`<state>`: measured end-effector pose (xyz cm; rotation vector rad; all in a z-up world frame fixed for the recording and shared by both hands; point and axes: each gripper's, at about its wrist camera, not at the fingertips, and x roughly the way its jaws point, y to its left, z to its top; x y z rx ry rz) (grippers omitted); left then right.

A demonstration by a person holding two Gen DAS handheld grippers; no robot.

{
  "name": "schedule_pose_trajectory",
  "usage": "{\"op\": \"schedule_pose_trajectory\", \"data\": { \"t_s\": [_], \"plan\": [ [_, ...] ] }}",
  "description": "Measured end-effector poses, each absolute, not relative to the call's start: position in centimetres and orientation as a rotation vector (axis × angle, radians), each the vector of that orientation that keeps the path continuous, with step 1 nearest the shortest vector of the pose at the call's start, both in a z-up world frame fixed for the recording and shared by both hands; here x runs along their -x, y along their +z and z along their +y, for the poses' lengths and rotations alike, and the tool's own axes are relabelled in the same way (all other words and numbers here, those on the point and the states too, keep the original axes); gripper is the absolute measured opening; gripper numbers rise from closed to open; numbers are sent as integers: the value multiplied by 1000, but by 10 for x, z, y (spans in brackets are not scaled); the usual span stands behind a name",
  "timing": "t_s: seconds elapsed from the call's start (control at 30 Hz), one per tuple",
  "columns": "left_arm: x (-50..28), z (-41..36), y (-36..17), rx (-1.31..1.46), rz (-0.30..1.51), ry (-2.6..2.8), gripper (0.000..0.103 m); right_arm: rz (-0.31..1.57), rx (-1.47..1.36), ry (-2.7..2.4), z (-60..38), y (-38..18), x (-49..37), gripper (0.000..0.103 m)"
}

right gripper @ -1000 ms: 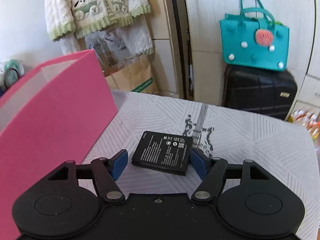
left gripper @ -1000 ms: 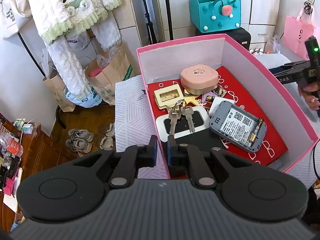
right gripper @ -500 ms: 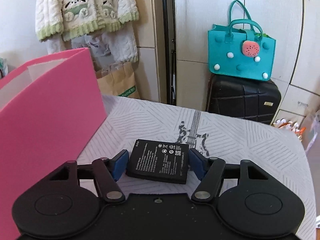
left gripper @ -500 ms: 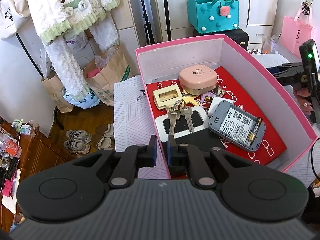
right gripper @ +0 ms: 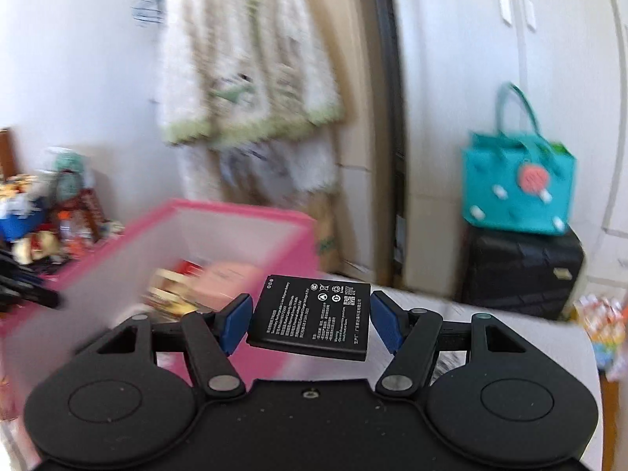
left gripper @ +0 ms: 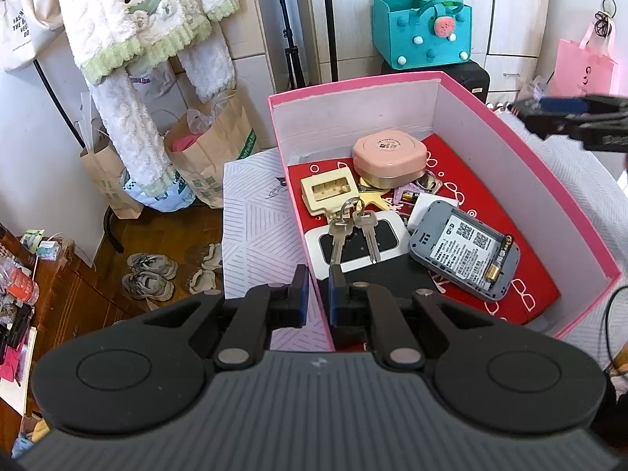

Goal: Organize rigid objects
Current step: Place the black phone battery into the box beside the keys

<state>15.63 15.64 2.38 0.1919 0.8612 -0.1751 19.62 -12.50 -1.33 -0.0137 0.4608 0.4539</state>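
Note:
A pink box (left gripper: pixel 463 117) with white inner walls stands on the white patterned table; it also shows blurred in the right wrist view (right gripper: pixel 235 219). In it lie a pink round case (left gripper: pixel 388 153), a cream holder (left gripper: pixel 329 192), keys (left gripper: pixel 353 227), a white device (left gripper: pixel 353 243) and a grey open-backed router (left gripper: pixel 463 251). My left gripper (left gripper: pixel 316 298) is shut on the box's near left wall. My right gripper (right gripper: pixel 310 318) is shut on a black flat battery (right gripper: pixel 314 314), held in the air by the box's right side; it appears at the right edge of the left wrist view (left gripper: pixel 573 114).
A teal felt bag (right gripper: pixel 518 192) sits on a black suitcase (right gripper: pixel 518 274) behind the table. A fluffy white garment (left gripper: pixel 149 31) and paper bags (left gripper: pixel 212 149) are at the left. Shoes (left gripper: pixel 149 274) lie on the wooden floor. A pink bag (left gripper: pixel 585 66) is at far right.
My right gripper has closed on the battery, lifted it off the table and swung it up toward the pink box. The left gripper keeps its hold on the box wall.

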Motion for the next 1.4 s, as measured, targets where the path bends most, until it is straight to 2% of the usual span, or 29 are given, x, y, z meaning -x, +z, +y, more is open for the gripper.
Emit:
{"op": "schedule_pose_trajectory", "data": {
  "t_s": [0.23, 0.7, 0.8, 0.93, 1.13, 1.4],
  "plan": [
    [-155, 156, 25, -178, 865, -164, 8, 539, 9, 704, -71, 10, -193, 71],
    [-155, 159, 24, -154, 863, -154, 8, 854, 223, 852, 26, -23, -228, 71],
    [-155, 159, 24, -154, 864, -150, 8, 855, 249, 865, 35, -23, -229, 70],
    [-155, 159, 24, -152, 865, -147, 8, 776, 211, 824, 23, -9, -223, 73],
    [-153, 161, 25, -145, 862, -143, 8, 675, 6, 784, -32, 17, -196, 76],
    [-138, 155, 42, -179, 823, -128, 8, 616, -78, 674, -82, 26, -161, 78]
  ]
}}
